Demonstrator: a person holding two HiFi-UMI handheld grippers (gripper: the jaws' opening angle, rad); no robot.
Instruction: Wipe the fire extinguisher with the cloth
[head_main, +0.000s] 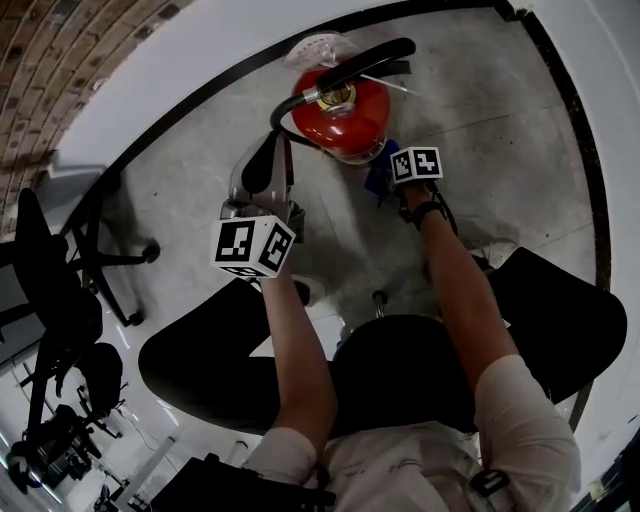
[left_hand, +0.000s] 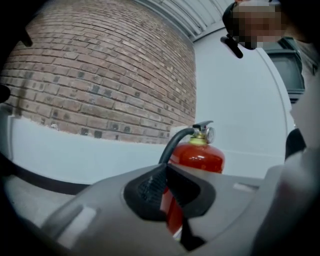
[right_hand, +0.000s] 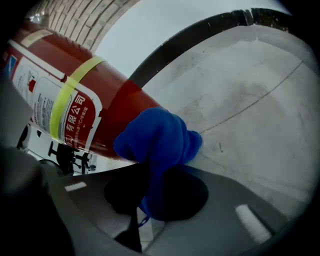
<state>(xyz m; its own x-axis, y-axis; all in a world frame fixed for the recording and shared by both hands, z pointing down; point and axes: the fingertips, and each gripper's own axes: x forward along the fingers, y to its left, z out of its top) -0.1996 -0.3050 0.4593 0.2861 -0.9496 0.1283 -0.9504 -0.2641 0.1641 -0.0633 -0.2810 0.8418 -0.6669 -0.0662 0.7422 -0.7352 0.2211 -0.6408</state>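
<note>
A red fire extinguisher (head_main: 347, 122) with a black hose (head_main: 345, 72) stands on the grey floor by the white wall. In the right gripper view its labelled body (right_hand: 75, 95) fills the upper left. My right gripper (head_main: 384, 176) is shut on a blue cloth (right_hand: 160, 140), and the bunched cloth presses against the cylinder's lower side. My left gripper (head_main: 277, 142) hovers left of the extinguisher near the hose, jaws shut with nothing held. In the left gripper view the extinguisher (left_hand: 200, 157) stands upright just beyond the closed pads (left_hand: 150, 190).
A black baseboard strip (head_main: 200, 95) runs along the curved white wall, with brick wall (head_main: 60, 50) above. Black office chairs (head_main: 60, 300) stand to the left. The person's dark legs (head_main: 560, 320) spread on both sides near the floor.
</note>
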